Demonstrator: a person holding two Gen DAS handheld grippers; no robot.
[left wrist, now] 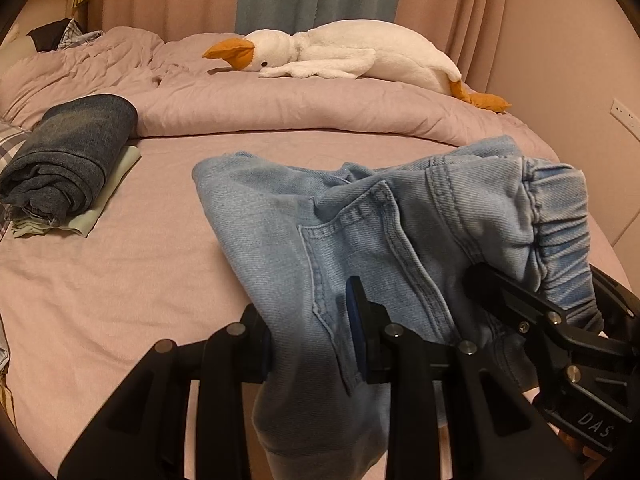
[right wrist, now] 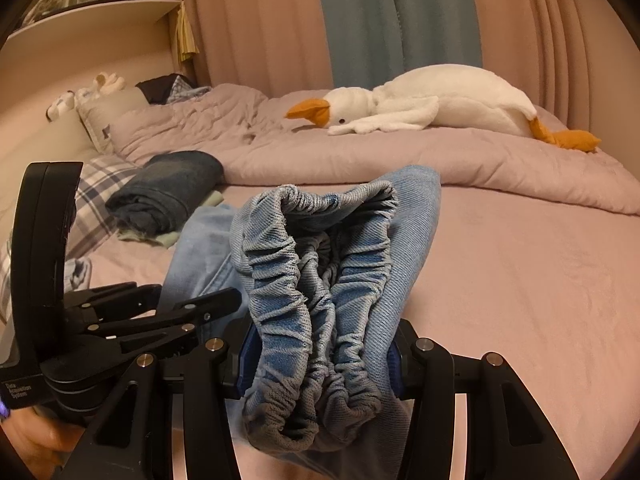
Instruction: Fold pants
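Pink-sheeted bed [left wrist: 120, 280] fills the frame, with a folded dark denim stack [left wrist: 72, 160] at the left edge. At lower centre the left gripper [left wrist: 312, 336] is clamped on the light blue pants [left wrist: 280, 216]. At lower right the right gripper [right wrist: 320, 360] pinches their bunched elastic waistband [right wrist: 320, 280], probably several layers thick.

1. The left wrist view looks forward and downward along the left gripper [left wrist: 312, 344], very near the light denim pants [left wrist: 360, 220] bunched between its fingers, facing across the bed [left wrist: 120, 280] toward the curtains [left wrist: 440, 20].
2. The right wrist view looks the same way along the right gripper [right wrist: 320, 352], close against the pants' waistband.
3. Each view catches the other gripper beside its own; both share the plush goose [left wrist: 360, 52] and folded dark jeans [left wrist: 76, 152] beyond the fingertips.
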